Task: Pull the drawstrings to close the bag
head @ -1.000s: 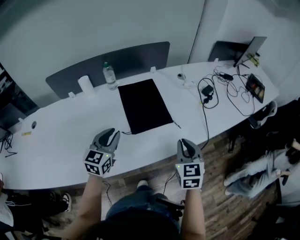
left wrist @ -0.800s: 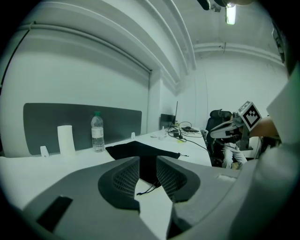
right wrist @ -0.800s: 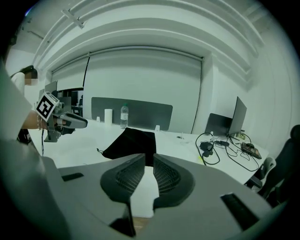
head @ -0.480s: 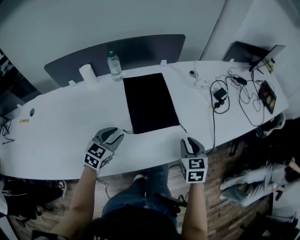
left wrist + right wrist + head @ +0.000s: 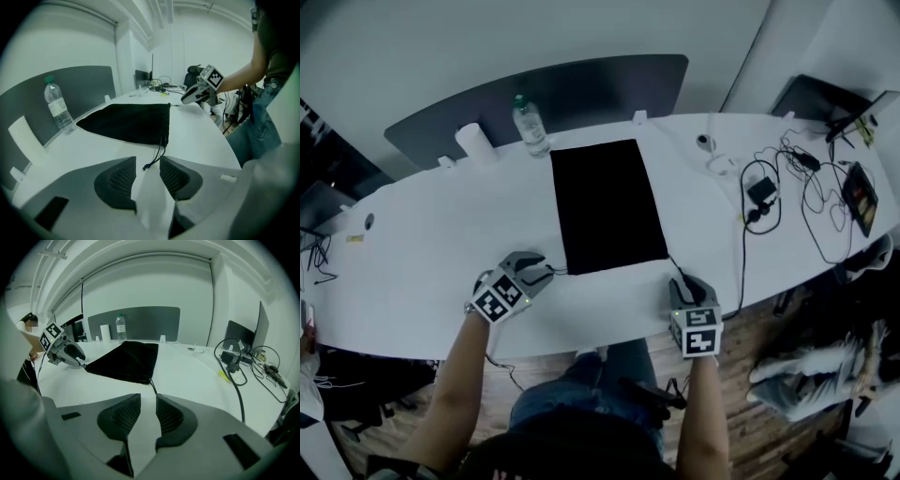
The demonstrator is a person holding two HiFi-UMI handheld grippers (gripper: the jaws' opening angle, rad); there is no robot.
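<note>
fingers on left gripper (image 5: 542, 274) opening, thin drawstring (image 5: 154, 157) end lying loose between them, unpinched. same on right gripper (image 5: 682, 283): opening, other cord (image 5: 152, 387) at the tips, not pressed. likely light, limp, slippery cords, best pinched near the ends. at 12 o'clock, black bag (image 5: 607, 206) flat on worktop (image 5: 422, 244), soft, seemingly empty, mouth toward 6. at 11, capped bottle (image 5: 530, 127), contents unclear.

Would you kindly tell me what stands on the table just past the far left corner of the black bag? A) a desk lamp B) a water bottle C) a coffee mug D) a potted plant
B: a clear water bottle with a green cap stands upright just beyond the far left corner of the black bag.
</note>
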